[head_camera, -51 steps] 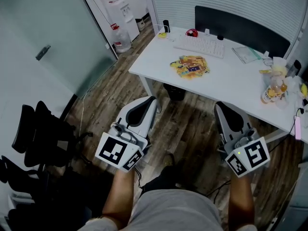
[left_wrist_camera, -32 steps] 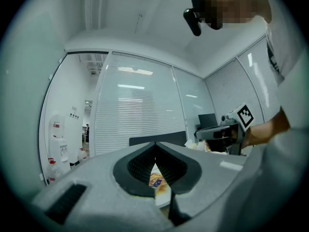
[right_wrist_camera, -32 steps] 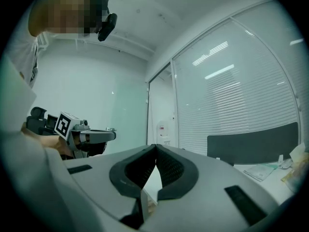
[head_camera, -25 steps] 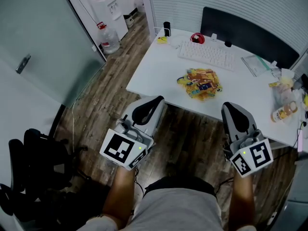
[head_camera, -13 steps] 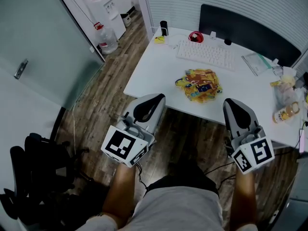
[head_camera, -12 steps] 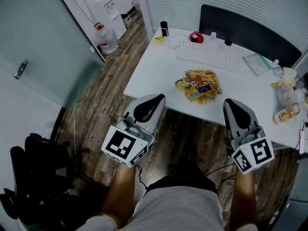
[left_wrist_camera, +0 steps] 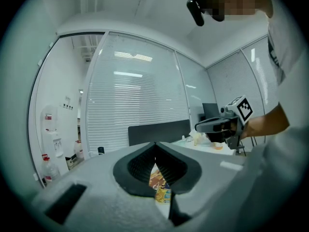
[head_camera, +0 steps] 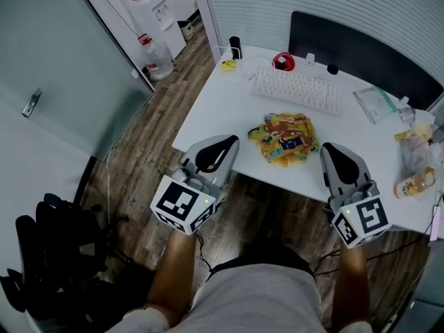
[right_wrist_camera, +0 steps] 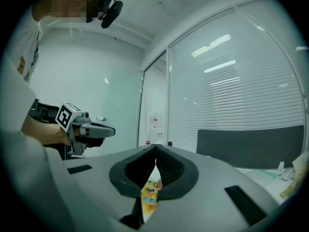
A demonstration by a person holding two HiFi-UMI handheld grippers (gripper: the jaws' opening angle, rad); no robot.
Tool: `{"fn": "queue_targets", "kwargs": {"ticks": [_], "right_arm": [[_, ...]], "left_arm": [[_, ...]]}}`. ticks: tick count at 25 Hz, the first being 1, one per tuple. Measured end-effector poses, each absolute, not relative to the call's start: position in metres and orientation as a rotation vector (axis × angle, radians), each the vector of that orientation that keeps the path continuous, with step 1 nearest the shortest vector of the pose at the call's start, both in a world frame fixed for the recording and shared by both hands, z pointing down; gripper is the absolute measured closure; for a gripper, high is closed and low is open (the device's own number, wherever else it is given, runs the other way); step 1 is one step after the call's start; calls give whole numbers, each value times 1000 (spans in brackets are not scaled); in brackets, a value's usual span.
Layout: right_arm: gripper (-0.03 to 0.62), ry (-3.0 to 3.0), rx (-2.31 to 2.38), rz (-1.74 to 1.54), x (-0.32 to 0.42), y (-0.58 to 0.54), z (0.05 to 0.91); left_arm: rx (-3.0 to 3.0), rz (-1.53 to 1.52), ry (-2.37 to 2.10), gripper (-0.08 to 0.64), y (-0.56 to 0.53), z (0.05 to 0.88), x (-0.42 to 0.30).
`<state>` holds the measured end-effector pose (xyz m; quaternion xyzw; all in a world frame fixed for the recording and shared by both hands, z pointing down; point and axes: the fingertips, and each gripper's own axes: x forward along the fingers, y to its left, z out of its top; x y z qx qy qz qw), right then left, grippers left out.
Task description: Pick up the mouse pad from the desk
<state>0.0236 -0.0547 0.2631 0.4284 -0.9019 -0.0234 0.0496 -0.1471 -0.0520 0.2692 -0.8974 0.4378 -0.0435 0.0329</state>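
Colourful mouse pad (head_camera: 284,139) lies flat at centre frame on the white surface (head_camera: 222,109), near the front edge, just below the keyboard (head_camera: 297,91). Left gripper (head_camera: 223,140) sits at the pad's left, jaws pressed together, nothing between them. Right gripper (head_camera: 330,148) sits at the pad's right, jaws likewise closed and empty. Both point level toward the surface. Neither touches the pad.
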Motion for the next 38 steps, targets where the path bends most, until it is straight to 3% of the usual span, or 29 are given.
{"fn": "queue_targets", "kwargs": {"ticks": [17, 38], "right_arm": [[580, -2677, 1163, -13, 54, -140, 318], [578, -2523, 1098, 126, 63, -177, 385]], "left_arm": [[-2785, -317, 1451, 545, -136, 319, -116], [-2931, -759, 1305, 541, -183, 396, -98]]}}
